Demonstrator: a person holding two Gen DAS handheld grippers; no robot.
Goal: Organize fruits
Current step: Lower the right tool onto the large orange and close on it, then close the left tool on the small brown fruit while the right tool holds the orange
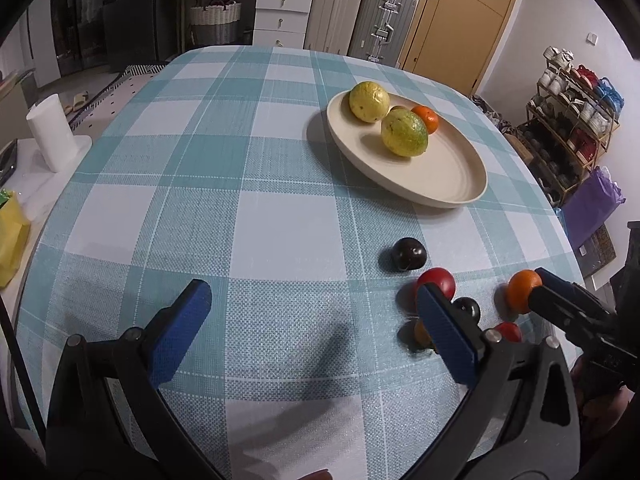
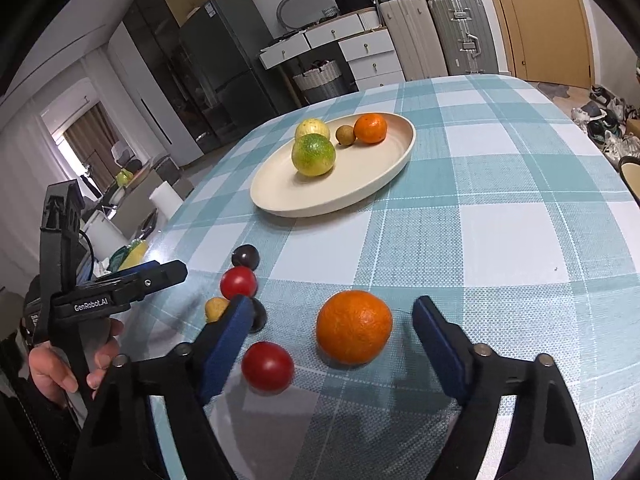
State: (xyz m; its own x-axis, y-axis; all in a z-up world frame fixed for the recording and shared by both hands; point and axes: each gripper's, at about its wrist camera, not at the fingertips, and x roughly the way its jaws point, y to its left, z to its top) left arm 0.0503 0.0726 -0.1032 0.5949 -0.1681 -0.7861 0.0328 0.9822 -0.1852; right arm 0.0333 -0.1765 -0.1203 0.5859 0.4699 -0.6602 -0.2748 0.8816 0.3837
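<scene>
- Checked tablecloth (image 2: pixel 500 240): four fruits already sit on our plate (image 2: pixel 280 196).
- Six remain loose (small ones clustered).
- Right gripper (image 2: pixel 332 320) straddles the orange (image 2: pixel 354 326), not yet pinching; left gripper (image 1: pixel 316 316) gapes empty.

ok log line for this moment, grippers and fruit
right gripper: open around orange, not gripping | left gripper: open, empty | plate: four fruits | loose on tablecloth: six

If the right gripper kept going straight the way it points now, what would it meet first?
Most likely the large orange on the tablecloth: it lies between the open jaws of the right gripper, untouched. Depth is uncertain.
</scene>
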